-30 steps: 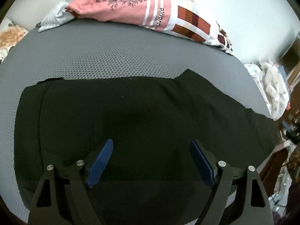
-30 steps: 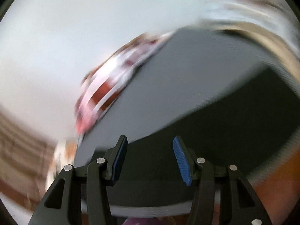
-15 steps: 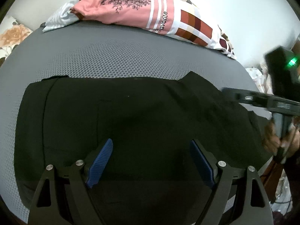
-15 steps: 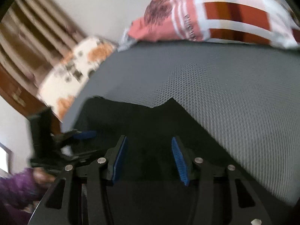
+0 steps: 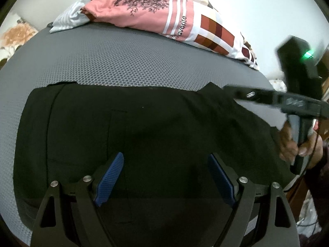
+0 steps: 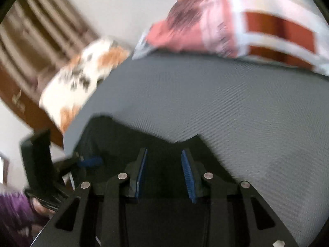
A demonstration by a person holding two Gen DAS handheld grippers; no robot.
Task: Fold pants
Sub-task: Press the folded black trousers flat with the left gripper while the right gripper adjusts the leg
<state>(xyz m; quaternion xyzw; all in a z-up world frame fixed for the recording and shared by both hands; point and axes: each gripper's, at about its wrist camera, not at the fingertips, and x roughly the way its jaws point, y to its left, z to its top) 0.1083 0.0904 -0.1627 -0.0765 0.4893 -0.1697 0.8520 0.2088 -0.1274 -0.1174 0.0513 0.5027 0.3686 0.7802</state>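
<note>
Black pants point(image 5: 154, 123) lie spread flat on a grey mesh mattress point(image 5: 123, 61). My left gripper point(image 5: 165, 173) hovers over their near middle, open wide, with only flat cloth under the gap. A hand point(image 5: 292, 144) holds my right gripper point(image 5: 236, 91) at the pants' far right edge, by a notch in the outline. In the right wrist view the right gripper point(image 6: 164, 164) sits over the black pants point(image 6: 115, 140) just short of that notch. Its jaws are closing, with a gap still between the blue pads and no cloth pinched.
A pink patterned blanket point(image 5: 154, 14) lies along the mattress's far edge against the white wall. A floral pillow point(image 6: 82, 78) and a brown wooden headboard point(image 6: 30, 41) stand at the left end. Bare grey mattress point(image 6: 226, 103) stretches beyond the pants.
The right gripper swung in fast from the side and rolled level, arriving over the pants' far right edge, and its jaws narrowed. The left gripper stayed put and open.
</note>
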